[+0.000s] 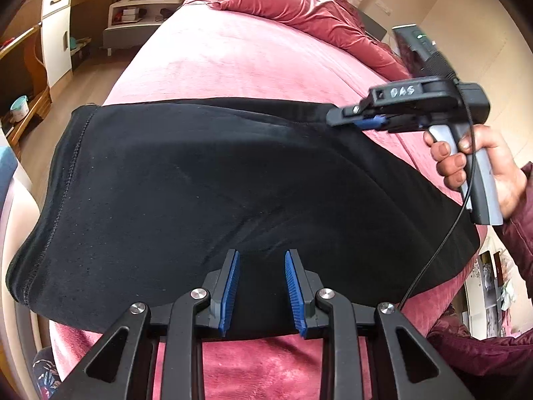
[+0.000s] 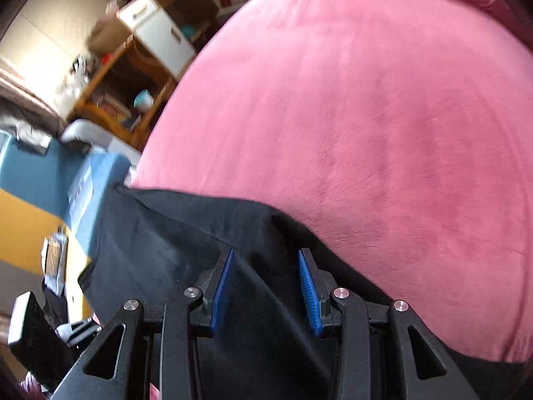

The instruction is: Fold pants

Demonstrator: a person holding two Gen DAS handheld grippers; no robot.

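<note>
pants (image 1: 213, 183) | black, soft fabric, stitched hem at left end | folded into a broad flat band, a few shallow creases | lying across the pink bed (image 1: 233, 63), near its front edge, left end at the bed's left edge

Black pants (image 1: 206, 180), pink bedspread (image 1: 233, 63), dark red quilt (image 1: 299, 6), blue pads (image 1: 233, 286) w/ ridges

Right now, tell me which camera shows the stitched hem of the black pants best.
The left wrist view. There the stitched hem runs in full, sharp, down the left edge of the black pants on the pink blanket. The right wrist view is blurred and shows only a short run of stitching by its own tool.
</note>
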